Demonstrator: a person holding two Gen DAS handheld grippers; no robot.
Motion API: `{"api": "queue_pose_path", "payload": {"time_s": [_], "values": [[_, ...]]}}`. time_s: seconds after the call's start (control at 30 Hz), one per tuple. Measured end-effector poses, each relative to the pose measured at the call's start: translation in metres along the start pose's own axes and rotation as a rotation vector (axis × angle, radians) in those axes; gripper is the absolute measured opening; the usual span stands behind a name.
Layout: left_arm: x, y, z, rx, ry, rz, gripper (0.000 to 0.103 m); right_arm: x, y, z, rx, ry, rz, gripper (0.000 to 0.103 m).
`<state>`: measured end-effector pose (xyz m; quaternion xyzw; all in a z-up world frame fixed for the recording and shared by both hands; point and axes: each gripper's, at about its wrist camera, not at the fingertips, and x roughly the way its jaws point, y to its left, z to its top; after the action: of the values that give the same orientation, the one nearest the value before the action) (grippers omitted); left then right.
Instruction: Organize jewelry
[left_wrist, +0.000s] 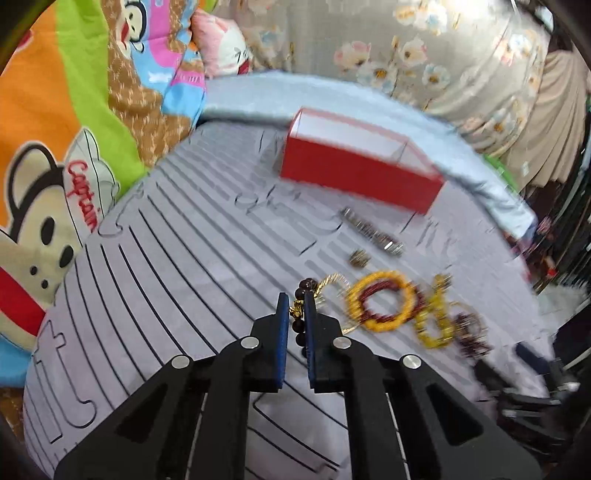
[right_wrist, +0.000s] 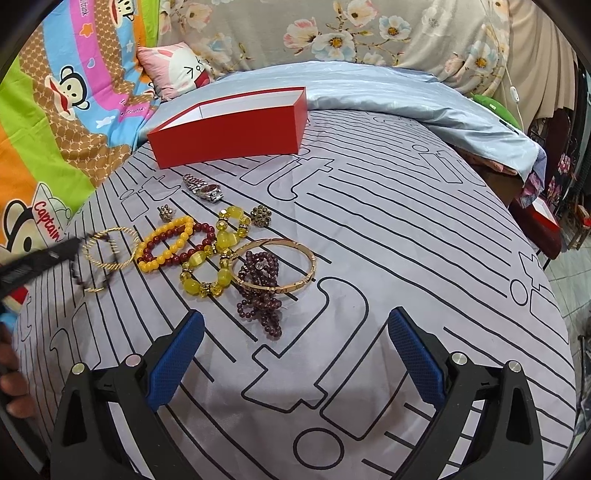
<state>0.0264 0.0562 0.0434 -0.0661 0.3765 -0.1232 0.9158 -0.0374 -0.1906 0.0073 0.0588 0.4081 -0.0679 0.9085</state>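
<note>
Two ribbed blue left fingers (left_wrist: 295, 314) pinch what seems a dark round-bead bracelet (left_wrist: 302, 295); right fingers (right_wrist: 295, 332) gape empty.

A grey line-patterned bedsheet (right_wrist: 388, 229) meets floral fabric (right_wrist: 369, 33), perhaps a curtain, behind.

On the bed (right_wrist: 369, 229), the open box (right_wrist: 229, 129) sits farthest back, with the watch (right_wrist: 205, 189) just in front of it. Nearer lies a cluster of bracelets: the thin hoop (right_wrist: 110, 245) at the left, two beaded bracelets (right_wrist: 173, 243) overlapping in the middle, and the bangle (right_wrist: 275, 264) at the right, resting over a bead strand (right_wrist: 260, 295). Two small ornaments (right_wrist: 167, 212) lie between watch and cluster.
</note>
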Motion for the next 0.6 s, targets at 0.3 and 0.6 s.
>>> {"api": "queue_pose_path", "payload": {"time_s": [0.3, 0.6], "values": [[-0.029, -0.012, 0.017, 0.006, -0.068, -0.062, 0.008, -0.003, 0.003, 0.0, -0.009, -0.005, 0.003, 0.095], [0.0, -0.011, -0.005, 0.001, 0.026, -0.049, 0.009, -0.003, -0.002, -0.001, 0.003, -0.002, 0.01, 0.095]]}}
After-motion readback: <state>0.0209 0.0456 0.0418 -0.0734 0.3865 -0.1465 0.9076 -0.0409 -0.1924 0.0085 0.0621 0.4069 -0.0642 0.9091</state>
